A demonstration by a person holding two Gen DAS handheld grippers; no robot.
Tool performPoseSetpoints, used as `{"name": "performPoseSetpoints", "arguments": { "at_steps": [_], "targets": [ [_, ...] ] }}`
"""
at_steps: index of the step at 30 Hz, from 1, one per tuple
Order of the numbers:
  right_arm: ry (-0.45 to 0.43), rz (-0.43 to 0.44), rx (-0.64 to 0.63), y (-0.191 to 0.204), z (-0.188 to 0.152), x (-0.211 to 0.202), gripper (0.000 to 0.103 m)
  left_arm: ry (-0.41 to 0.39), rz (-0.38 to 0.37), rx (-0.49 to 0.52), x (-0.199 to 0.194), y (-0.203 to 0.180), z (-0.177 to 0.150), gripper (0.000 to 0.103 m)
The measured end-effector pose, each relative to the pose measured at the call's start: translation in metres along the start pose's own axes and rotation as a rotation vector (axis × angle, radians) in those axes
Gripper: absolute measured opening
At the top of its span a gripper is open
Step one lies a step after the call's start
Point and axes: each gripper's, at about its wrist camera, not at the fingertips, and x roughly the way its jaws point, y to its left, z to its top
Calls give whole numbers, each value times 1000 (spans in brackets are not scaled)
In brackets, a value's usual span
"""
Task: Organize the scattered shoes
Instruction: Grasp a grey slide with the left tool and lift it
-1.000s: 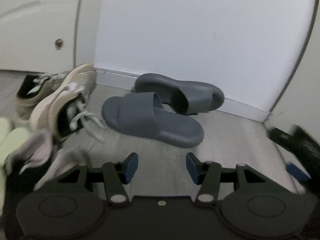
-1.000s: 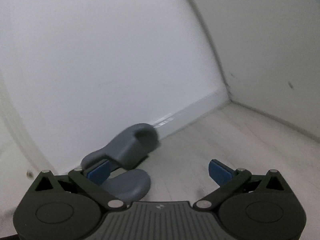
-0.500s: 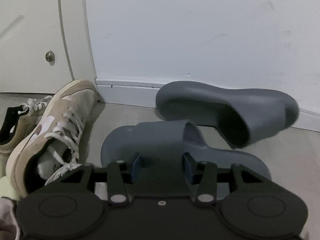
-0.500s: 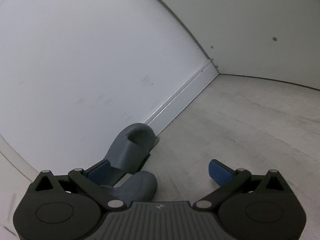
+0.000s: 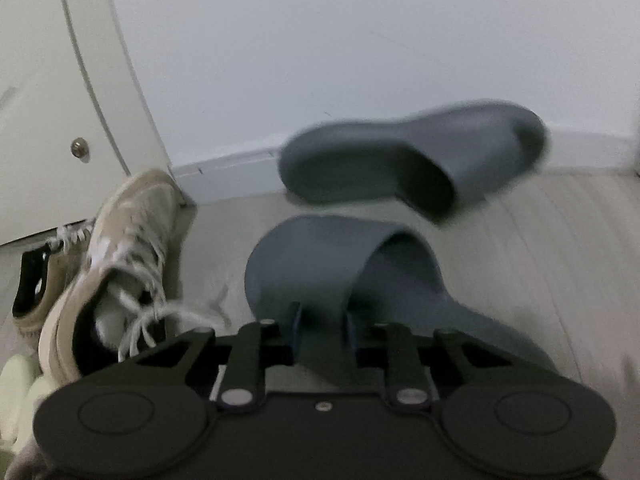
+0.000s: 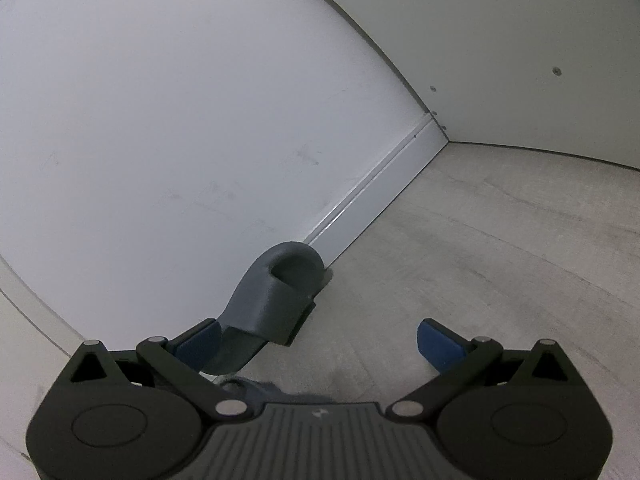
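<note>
Currently left hand-held gripper is clamped on the strap of the near grey slide, which lies directly ahead of it on the floor. Second grey slide is further ahead by the baseboard, blurred. Beige sneaker sits to the gripper's left, with another sneaker beyond it. Right hand-held gripper is spread wide and grasps nothing; the far slide lies ahead of its left finger.
</note>
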Motion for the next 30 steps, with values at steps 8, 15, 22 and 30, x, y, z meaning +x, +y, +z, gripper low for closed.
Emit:
{"name": "performPoseSetpoints", "arguments": {
  "at_steps": [8, 15, 22, 30],
  "targets": [
    [-2, -7, 10, -1, 4, -4, 103, 81, -93, 60, -68, -1, -73, 21],
    [5, -27, -50, 9, 0, -7, 103, 118, -98, 86, -106, 8, -113, 21],
    [8, -32, -45, 8, 2, -11, 103, 187, -128, -4, -108, 23, -112, 21],
    [22, -69, 48, -6, 6, -5, 103, 39, -282, -107, -137, 38, -63, 32]
  ]
}}
